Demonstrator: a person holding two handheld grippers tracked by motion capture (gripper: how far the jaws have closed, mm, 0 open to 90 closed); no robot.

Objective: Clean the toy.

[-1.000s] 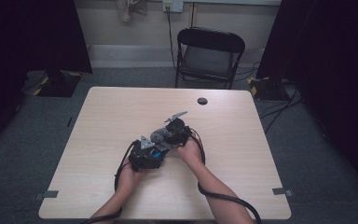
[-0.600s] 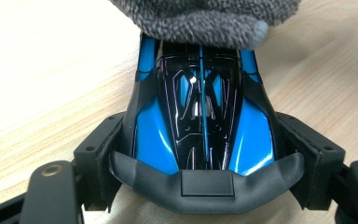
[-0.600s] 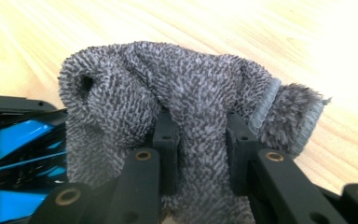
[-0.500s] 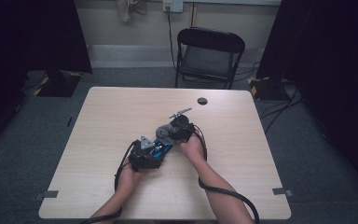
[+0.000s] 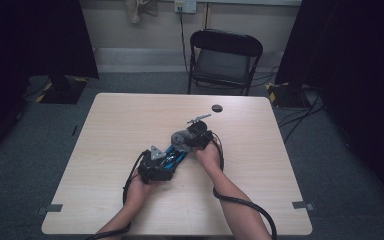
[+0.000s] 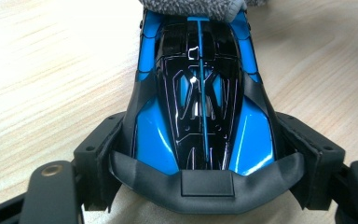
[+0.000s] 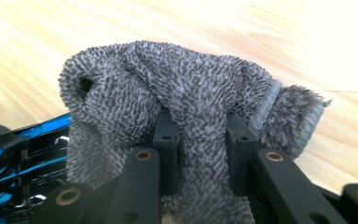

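High view: the left gripper [image 5: 166,161] clamps a blue and black toy car [image 5: 174,156] near the middle of the table [image 5: 130,125], the car's far end pointing toward the right gripper [image 5: 186,138]. That one pinches a grey cloth [image 5: 180,136] against the car's far end. A small dark disc [image 5: 216,108] lies well beyond both.

Left gripper view: the jaws squeeze the car [image 6: 200,93] from both sides at its widest part, pads on the flanks just ahead of the dark bumper. The shell looks glossy, hard and light, likely thin plastic; its slick curved sides could slip forward out of a loose grip, so the wide rear flanks seem the right hold, with modest force. The cloth [image 6: 193,7] rests on the car's far tip.

Right gripper view: the jaws are clenched on a fold of the cloth [image 7: 177,107], which bulges over and around them. It is soft, limp terry; it should drape and drag, so holding a bunched fold seems sound. The car [image 7: 23,154] sits low at the left.
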